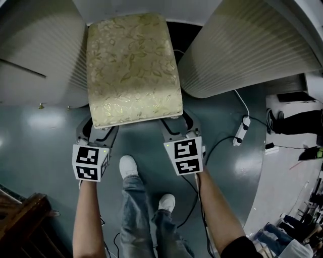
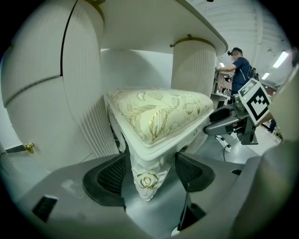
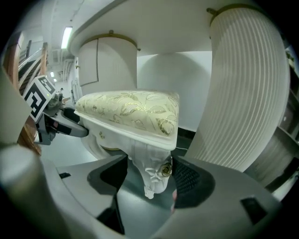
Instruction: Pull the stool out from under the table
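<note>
**Head view:** The stool (image 1: 132, 68) stands with its far half under the table (image 1: 144, 9), between two fluted pedestals, one left (image 1: 40, 55) and one right (image 1: 237, 50). Its near edge sticks out toward the person. The left gripper (image 1: 100, 132) sits at the near-left corner and the right gripper (image 1: 180, 126) at the near-right corner, both just under the seat edge. The person's shoes (image 1: 128, 166) are on the floor right behind them.

**Left gripper view:** The jaws stand wide apart astride the near-left leg (image 2: 148, 175), a pad on each side. Neither pad visibly presses on it, so nothing is held yet.

**Right gripper view:** The jaws are likewise spread around the near-right leg (image 3: 154, 175). The right pad (image 3: 187, 179) is just beside the gilt rosette, and there is a clear gap on the left side.

The step in hand looks like taking hold. It would go best to close both grippers together, high on the legs by the seat rail. Then draw the stool straight back, both sides evenly, so it does not skew into a pedestal. The feet should step back first.
</note>
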The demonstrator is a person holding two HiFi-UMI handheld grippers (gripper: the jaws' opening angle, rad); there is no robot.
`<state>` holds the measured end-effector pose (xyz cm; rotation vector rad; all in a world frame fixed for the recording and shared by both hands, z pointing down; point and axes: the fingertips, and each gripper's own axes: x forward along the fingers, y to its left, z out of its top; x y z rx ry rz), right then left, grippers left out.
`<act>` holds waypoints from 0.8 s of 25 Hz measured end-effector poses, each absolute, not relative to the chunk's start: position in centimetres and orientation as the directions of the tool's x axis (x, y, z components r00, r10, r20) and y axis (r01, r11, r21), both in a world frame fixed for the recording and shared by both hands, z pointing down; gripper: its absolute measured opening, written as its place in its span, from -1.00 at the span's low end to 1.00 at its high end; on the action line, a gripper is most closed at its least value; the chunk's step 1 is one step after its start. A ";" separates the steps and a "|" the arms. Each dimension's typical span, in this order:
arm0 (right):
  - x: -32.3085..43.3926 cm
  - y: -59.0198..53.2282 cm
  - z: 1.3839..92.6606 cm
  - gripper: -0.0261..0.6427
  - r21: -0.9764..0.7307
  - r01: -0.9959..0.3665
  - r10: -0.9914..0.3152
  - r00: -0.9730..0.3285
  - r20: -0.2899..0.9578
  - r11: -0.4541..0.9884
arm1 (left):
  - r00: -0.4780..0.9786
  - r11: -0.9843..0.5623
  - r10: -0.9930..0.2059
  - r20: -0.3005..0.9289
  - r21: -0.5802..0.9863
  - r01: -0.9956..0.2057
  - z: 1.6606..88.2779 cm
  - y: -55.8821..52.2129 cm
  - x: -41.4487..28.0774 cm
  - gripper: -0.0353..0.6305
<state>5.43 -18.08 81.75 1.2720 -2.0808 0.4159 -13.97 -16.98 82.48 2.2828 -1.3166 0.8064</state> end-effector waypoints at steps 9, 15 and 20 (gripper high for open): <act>5.5 -18.3 81.9 0.09 0.063 -0.876 -0.667 -0.315 0.675 0.477 | 0.430 -0.547 -0.612 0.663 0.037 -0.836 83.1 -16.6 -13.6 0.05; 5.6 -18.5 82.7 0.09 0.091 -0.870 -0.658 -0.294 0.693 0.484 | 0.416 -0.571 -0.598 0.685 0.000 -0.821 83.8 -17.4 -13.3 0.05; 5.5 -18.6 82.9 0.10 0.067 -0.866 -0.659 -0.325 0.678 0.496 | 0.435 -0.590 -0.592 0.679 0.004 -0.808 84.0 -17.7 -12.9 0.05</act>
